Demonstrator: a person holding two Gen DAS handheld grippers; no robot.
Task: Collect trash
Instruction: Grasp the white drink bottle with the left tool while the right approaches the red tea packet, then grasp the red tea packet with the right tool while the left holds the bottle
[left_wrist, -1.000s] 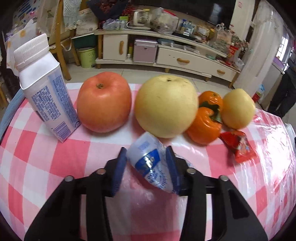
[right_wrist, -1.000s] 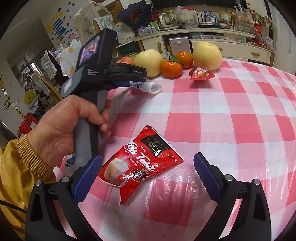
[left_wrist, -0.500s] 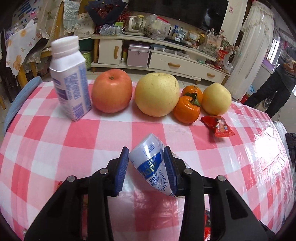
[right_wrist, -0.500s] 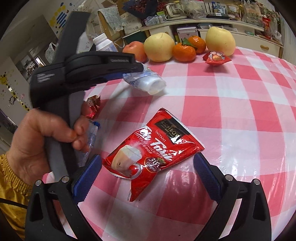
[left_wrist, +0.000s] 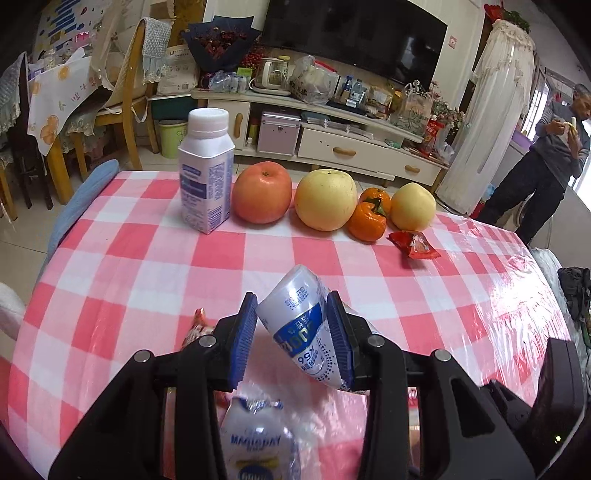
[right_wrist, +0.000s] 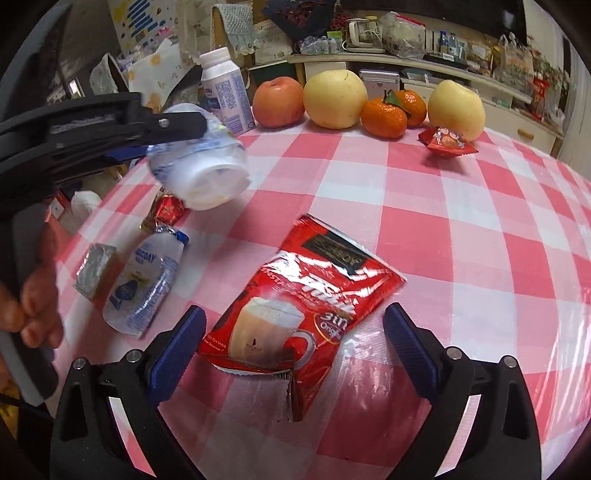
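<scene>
My left gripper (left_wrist: 291, 332) is shut on a crushed white and blue plastic bottle (left_wrist: 308, 334) and holds it above the checked tablecloth; the bottle also shows in the right wrist view (right_wrist: 201, 166). My right gripper (right_wrist: 295, 332) is open, with a torn red instant tea sachet (right_wrist: 306, 299) lying between its fingers on the cloth. A flattened white drink pouch (right_wrist: 142, 284), a silver foil packet (right_wrist: 94, 271) and a small red wrapper (right_wrist: 168, 210) lie at the table's left. Another red candy wrapper (right_wrist: 447, 142) lies by the fruit.
A white milk bottle (left_wrist: 207, 173), a red apple (left_wrist: 262, 192), two yellow pears (left_wrist: 325, 199) and two tangerines (left_wrist: 367, 218) stand in a row at the table's far edge. A person (left_wrist: 543, 158) stands at the far right. Cabinets and chairs lie beyond.
My left gripper has lifted the crushed bottle and pulled back from the fruit row toward the table's near left. My right gripper has stayed open over the red sachet, slightly closer.
</scene>
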